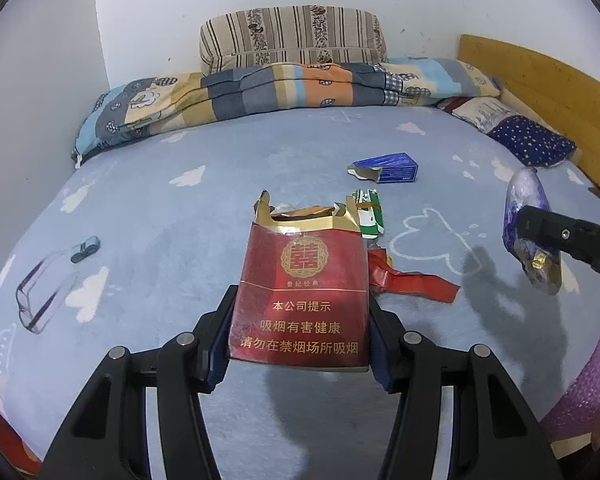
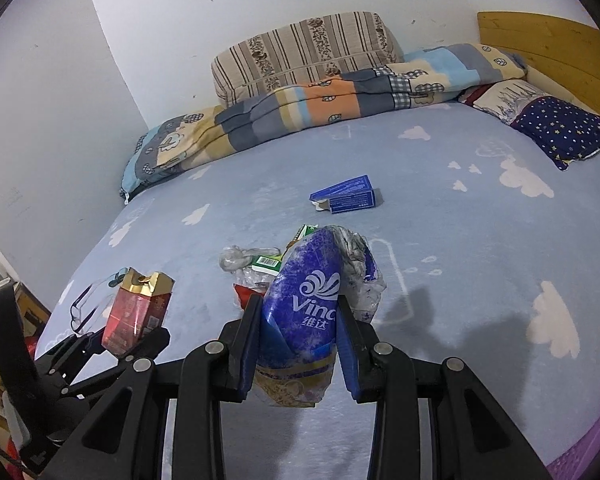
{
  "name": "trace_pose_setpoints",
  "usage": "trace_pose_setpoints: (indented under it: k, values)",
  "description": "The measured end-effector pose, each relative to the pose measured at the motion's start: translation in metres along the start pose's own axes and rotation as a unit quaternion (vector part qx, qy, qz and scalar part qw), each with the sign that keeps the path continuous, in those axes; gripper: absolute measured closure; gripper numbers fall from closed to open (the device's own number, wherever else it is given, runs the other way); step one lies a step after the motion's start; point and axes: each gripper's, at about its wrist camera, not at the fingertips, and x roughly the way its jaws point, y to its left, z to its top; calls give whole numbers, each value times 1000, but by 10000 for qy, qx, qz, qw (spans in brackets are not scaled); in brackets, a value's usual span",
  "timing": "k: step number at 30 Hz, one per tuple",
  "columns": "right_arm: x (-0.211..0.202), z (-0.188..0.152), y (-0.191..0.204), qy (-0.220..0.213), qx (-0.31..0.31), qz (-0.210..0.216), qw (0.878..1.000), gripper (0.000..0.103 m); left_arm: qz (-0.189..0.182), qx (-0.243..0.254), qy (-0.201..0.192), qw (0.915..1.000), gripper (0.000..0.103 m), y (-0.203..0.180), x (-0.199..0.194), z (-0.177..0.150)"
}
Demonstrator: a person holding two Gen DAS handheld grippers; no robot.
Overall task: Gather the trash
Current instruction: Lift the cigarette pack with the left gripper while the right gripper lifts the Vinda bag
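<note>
red pack (image 1: 302,296) in left tongs (image 1: 300,344)

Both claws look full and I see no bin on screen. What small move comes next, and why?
Probably carry both loads off the bed to wherever trash goes. The left claw is clamped on the red cigarette pack and the right claw on the blue tissue wrapper, so neither can take the blue box or the scraps lying there.

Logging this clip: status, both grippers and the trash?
Left gripper shut on red cigarette pack. Right gripper shut on blue tissue wrapper. Blue box, green wrapper on the bed. Nothing blocking.
</note>
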Motion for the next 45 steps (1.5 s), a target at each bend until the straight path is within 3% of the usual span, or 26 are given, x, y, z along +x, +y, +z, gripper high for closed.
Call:
trace_pose_setpoints:
  k: [45]
  values:
    - [3,-1,1,110,-36,45,9999,66,124,202,-171,9996,48,-6,-9,4]
